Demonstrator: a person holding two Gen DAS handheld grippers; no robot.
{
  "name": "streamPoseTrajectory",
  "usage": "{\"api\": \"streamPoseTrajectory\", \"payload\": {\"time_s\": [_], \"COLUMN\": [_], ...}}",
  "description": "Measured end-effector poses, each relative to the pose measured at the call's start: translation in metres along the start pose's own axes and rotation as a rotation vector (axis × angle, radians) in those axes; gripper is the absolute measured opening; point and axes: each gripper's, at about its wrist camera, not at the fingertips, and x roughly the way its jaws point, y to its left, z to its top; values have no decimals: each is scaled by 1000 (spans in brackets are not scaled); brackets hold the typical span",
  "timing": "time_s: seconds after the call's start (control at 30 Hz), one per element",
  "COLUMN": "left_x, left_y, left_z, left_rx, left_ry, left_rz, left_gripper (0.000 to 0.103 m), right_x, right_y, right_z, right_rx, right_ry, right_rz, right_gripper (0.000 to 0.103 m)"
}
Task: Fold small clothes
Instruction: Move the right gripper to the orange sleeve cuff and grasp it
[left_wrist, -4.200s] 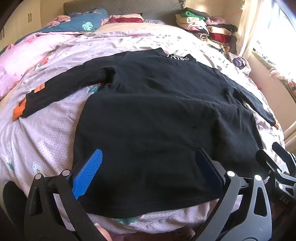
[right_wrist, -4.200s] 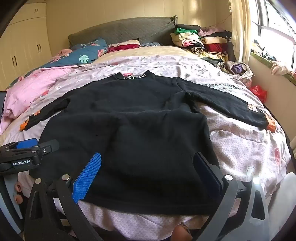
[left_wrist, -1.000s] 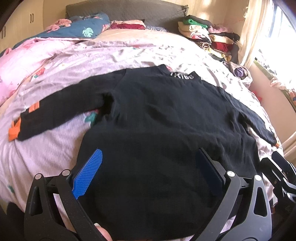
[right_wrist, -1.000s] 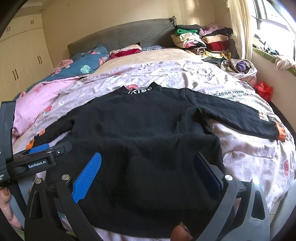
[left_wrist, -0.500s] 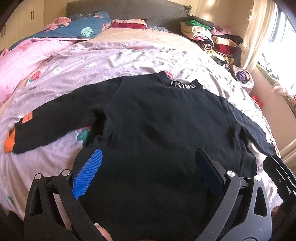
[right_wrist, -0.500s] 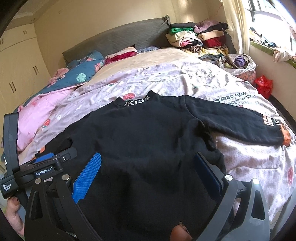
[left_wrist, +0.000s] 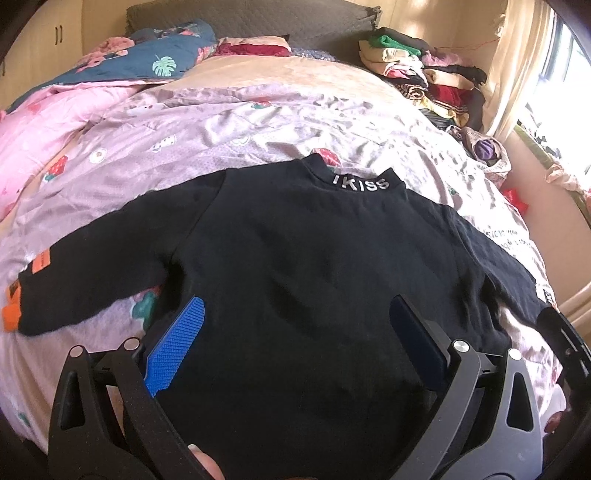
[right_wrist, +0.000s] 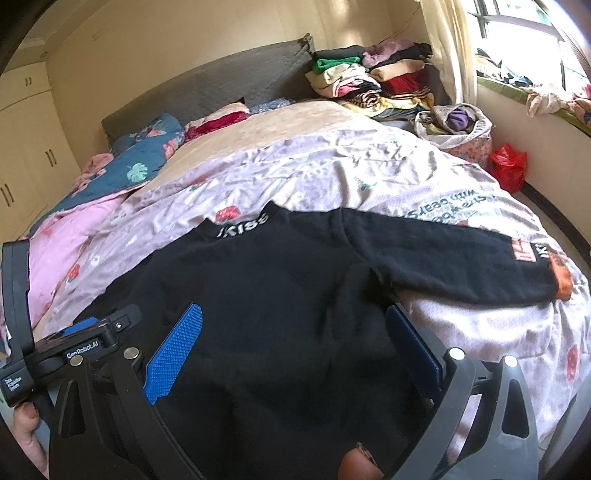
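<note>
- A black top lies flat and spread out on the bed, front down or up I cannot tell; its collar, printed with white letters, points toward the headboard; both sleeves are stretched out to the sides, each ending in an orange cuff
- The left claw hangs over the lower part of the top, its jaws wide apart and holding nothing; one blue pad sits over the left edge of the body, the other over the right half
- The right claw is likewise wide and empty, low over the right side of the top; its right pad is near the armpit, just below the right sleeve
- In the right wrist view the left claw shows at the left edge with a hand on its grip; whether either claw touches the cloth I cannot tell
- A pale purple sheet with small prints lies under the top; a pink quilt and a blue leaf-print cover lie along the bed's left side
- A pile of folded clothes is stacked at the bed's far right corner
- A floral basket stands beside the bed, near the pile; it holds crumpled cloth, one piece purple
- A red bag lies on the floor just beside the basket; its contents are hidden
</note>
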Motion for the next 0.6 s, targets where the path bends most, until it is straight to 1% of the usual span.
{"api": "streamPoseTrajectory", "payload": {"time_s": [0.2, 0.33, 0.47, 0.6], "left_x": [8, 15, 23, 34], "left_y": [-5, -10, -18, -26], "left_z": [17, 30, 44, 55], "left_rx": [1, -1, 12, 9], "left_ry": [-9, 0, -2, 7], "left_rz": [4, -11, -8, -16], "left_gripper": [94, 94, 94, 94], "right_x": [7, 12, 21, 27], "right_y": [-12, -21, -28, -36], "right_z": [28, 47, 66, 75], "right_rx": [32, 67, 104, 131], "right_ry": [-27, -55, -58, -78], "right_rz": [-45, -72, -75, -90], "right_gripper": [99, 99, 99, 99]}}
